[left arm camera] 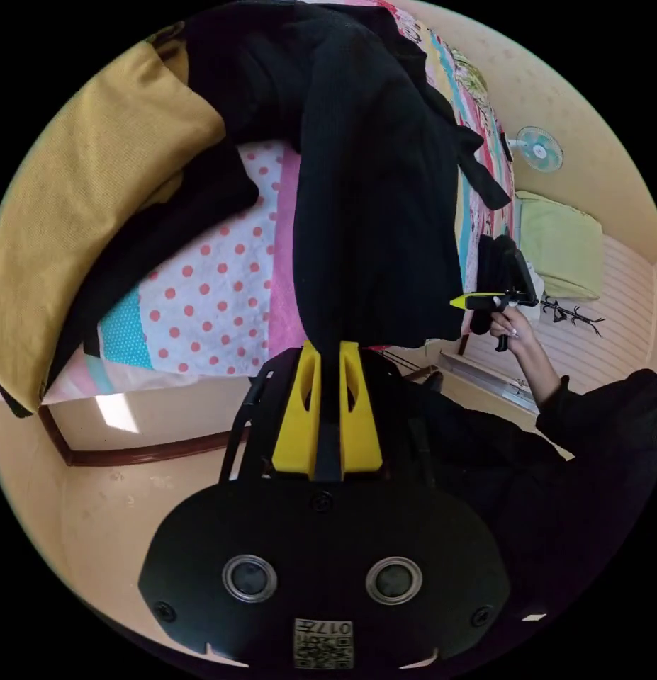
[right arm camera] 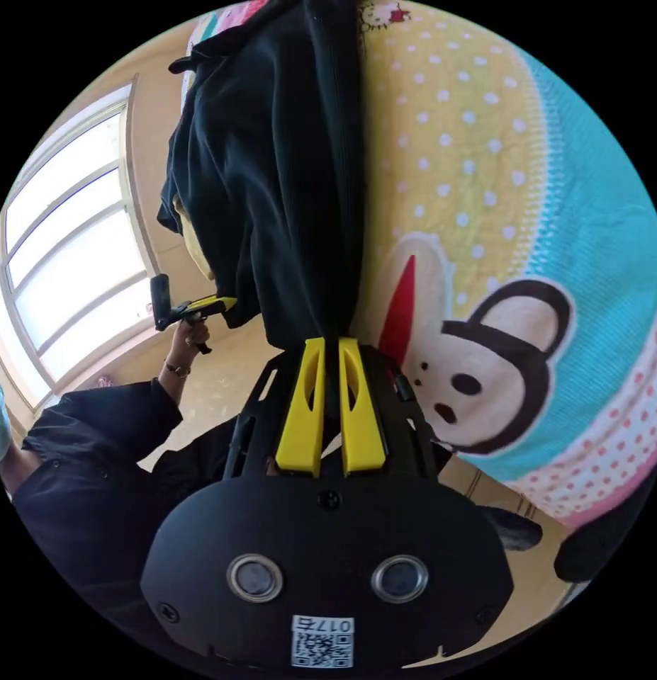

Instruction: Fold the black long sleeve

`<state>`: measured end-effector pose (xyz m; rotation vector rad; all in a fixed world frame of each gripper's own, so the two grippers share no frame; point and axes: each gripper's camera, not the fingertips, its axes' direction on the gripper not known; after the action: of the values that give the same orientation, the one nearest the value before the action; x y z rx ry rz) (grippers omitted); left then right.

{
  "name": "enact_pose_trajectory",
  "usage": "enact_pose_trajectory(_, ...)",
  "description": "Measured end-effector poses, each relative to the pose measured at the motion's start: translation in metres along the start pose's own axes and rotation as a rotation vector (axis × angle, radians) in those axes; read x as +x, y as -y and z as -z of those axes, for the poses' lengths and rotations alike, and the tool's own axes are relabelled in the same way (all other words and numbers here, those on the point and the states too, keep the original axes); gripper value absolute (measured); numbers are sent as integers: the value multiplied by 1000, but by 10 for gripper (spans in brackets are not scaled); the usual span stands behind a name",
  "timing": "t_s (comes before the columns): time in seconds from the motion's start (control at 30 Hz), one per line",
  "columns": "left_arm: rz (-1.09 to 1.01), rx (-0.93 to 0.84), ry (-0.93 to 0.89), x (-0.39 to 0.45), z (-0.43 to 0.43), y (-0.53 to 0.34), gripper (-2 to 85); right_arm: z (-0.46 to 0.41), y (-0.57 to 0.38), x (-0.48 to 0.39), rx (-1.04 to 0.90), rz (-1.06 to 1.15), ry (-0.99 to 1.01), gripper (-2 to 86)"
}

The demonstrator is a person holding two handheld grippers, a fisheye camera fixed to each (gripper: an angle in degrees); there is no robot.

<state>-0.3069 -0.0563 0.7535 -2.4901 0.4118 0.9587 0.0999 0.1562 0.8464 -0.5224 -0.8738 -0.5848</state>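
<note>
The black long sleeve [left arm camera: 371, 184] hangs stretched over the edge of a bed, held at two corners. My left gripper [left arm camera: 330, 348] is shut on one corner of it, its yellow jaws pinching a band of black cloth. In the right gripper view my right gripper [right arm camera: 331, 346] is shut on the other corner of the black long sleeve [right arm camera: 285, 170]. The right gripper [left arm camera: 477, 302] also shows far off in the left gripper view, held by a hand. The left gripper [right arm camera: 208, 306] shows likewise in the right gripper view, at the cloth's far edge.
A mustard-yellow garment [left arm camera: 80, 205] lies on the bed beside the black cloth. The bedspread [right arm camera: 498, 234] is dotted and carries a cartoon figure. A window [right arm camera: 66, 241], a wall fan [left arm camera: 539, 149], a green pillow [left arm camera: 560, 244] and the person's dark sleeve [right arm camera: 94, 453] surround the bed.
</note>
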Motion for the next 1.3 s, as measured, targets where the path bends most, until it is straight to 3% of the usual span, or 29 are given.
enact_pose_trajectory(0.13, 82, 8, -180, -2, -15, -48, 48, 44, -70, 9, -34, -14, -110, 44)
enact_pose_trajectory(0.23, 257, -37, -158, -11, -58, -73, 64, 37, -99, 39, -124, -113, -177, 51)
enact_pose_trajectory(0.33, 400, 74, -146, -32, -51, -85, 84, 80, -100, 38, 45, -145, -164, 85)
enact_pose_trajectory(0.43, 413, 296, -172, -47, -3, -82, 91, 128, -60, 1, 256, -8, -85, 112)
enact_pose_trajectory(0.53, 363, 448, -84, -55, 56, -66, 99, 145, 22, -17, 319, 100, 222, 121)
enact_pose_trajectory(0.57, 342, 512, -41, -59, 81, -61, 103, 148, 55, -15, 363, 86, 412, 124)
enact_pose_trajectory(0.6, 332, 565, -1, -66, 105, -55, 106, 144, 89, -4, 384, 24, 630, 126)
enact_pose_trajectory(0.7, 387, 680, 18, -99, 151, -50, 115, 121, 161, 21, 346, -179, 908, 132)
enact_pose_trajectory(0.8, 486, 816, -94, -145, 181, -58, 118, 113, 198, 30, 264, -370, 847, 114)
enact_pose_trajectory(0.9, 580, 832, -174, -186, 191, -58, 119, 125, 209, 31, 274, -489, 859, 56)
enact_pose_trajectory(1.03, 688, 826, -177, -221, 191, -62, 128, 201, 227, 11, 535, -322, 862, 49)
enact_pose_trajectory(1.1, 774, 834, -196, -244, 182, -65, 141, 229, 233, 3, 619, -322, 703, 68)
enact_pose_trajectory(1.23, 931, 930, -246, -280, 164, -78, 155, 224, 210, -18, 764, -380, 572, 90)
enact_pose_trajectory(1.3, 1001, 969, -282, -304, 154, -81, 160, 204, 194, -56, 782, -281, 514, 90)
